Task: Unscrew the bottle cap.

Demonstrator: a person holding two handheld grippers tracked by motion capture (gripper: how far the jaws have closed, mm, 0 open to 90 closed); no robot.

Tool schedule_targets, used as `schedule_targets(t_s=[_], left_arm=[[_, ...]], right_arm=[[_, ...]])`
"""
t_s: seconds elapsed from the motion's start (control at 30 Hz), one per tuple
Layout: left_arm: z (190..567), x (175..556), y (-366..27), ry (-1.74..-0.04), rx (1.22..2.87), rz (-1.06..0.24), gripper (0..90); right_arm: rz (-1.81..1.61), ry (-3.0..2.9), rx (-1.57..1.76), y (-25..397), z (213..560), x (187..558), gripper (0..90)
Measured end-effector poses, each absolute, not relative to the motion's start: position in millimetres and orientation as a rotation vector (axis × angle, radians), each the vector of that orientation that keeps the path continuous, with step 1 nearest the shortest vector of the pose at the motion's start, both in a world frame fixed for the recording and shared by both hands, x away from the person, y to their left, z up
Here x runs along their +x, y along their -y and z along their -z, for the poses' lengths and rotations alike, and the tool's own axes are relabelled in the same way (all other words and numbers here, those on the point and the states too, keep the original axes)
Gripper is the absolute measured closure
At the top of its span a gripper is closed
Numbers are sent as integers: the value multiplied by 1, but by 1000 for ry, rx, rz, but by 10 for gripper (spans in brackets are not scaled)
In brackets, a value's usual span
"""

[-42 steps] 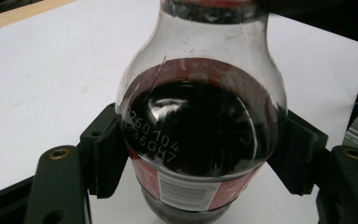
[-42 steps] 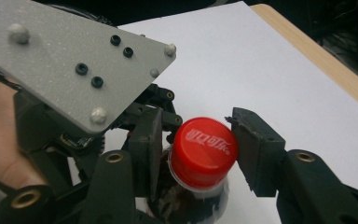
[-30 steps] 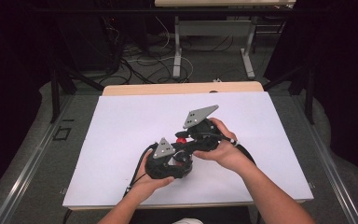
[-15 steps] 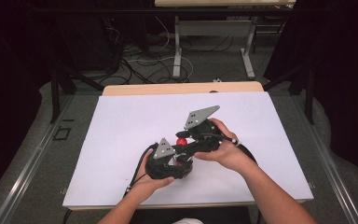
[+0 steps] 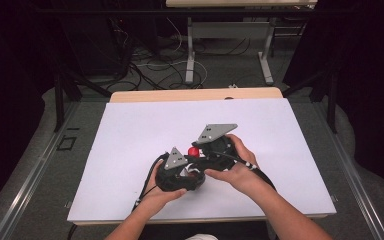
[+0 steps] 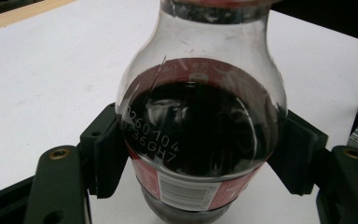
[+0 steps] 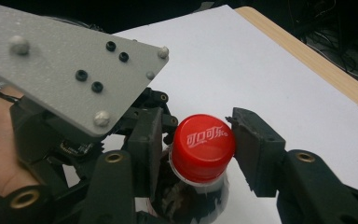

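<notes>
**Two grippers on one cola bottle, body and cap**

A small cola bottle (image 6: 200, 135) stands near the middle of the white table (image 5: 130, 135), towards the person's side, with both grippers gathered round it. In the left gripper view the bottle's clear, rounded shoulder bulges up between the two black fingers (image 6: 106, 149), which press against its sides just above the red label with its barcode. Dark drink shows through the plastic, and a printed code runs across the shoulder. The left gripper (image 5: 177, 175) is clenched on the bottle's body, held in the person's left hand (image 5: 162, 192).

The right gripper (image 7: 191, 149) comes at the red cap (image 7: 204, 147) from above. In the right gripper view the cap, marked with white lettering, sits between its two fingers (image 7: 256, 149): the right-hand one touches the cap's edge, the left-hand one stands just beside it. Whether they already grip the cap firmly cannot be told from these views. The left gripper's grey three-cornered plate (image 7: 70, 65) shows at the upper left of that view, close to the bottle.

From the high view the cap appears as a small red spot (image 5: 193, 151) between the two grey plates, with the right hand (image 5: 235, 170) wrapped round its gripper and black cables trailing back towards the table's near edge.
</notes>
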State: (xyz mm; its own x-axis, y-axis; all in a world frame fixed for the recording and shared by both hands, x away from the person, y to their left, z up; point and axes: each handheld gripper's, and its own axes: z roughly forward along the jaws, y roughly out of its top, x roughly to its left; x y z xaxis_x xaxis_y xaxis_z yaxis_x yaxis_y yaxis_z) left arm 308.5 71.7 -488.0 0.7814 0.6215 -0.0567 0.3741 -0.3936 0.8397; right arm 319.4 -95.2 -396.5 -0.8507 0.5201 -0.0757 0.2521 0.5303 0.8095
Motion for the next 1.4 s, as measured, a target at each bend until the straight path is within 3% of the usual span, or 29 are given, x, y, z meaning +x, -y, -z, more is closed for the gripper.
schedule_targets(t_s=[0.17, 0.6, 0.73, 0.9, 1.13, 1.4], left_arm=[[487, 308, -73, -732, 2043, -328, 302], [488, 308, -70, -711, 2053, -314, 302], [487, 308, -72, -724, 2039, -323, 302], [487, 310, -74, -741, 2029, -327, 302], [487, 309, -73, -741, 2032, -316, 302], [488, 308, -72, -733, 2033, -321, 302]], right_arm=[[-1239, -2497, 615, 94, 395, 326, 599], [-1311, -2752, 182, 107, 393, 358, 609], [-1302, -2703, 277, 105, 392, 353, 489], [-1295, -2581, 443, 103, 388, 340, 462], [-1239, -2519, 572, 95, 389, 322, 504], [-1236, -2542, 517, 95, 389, 330, 609]])
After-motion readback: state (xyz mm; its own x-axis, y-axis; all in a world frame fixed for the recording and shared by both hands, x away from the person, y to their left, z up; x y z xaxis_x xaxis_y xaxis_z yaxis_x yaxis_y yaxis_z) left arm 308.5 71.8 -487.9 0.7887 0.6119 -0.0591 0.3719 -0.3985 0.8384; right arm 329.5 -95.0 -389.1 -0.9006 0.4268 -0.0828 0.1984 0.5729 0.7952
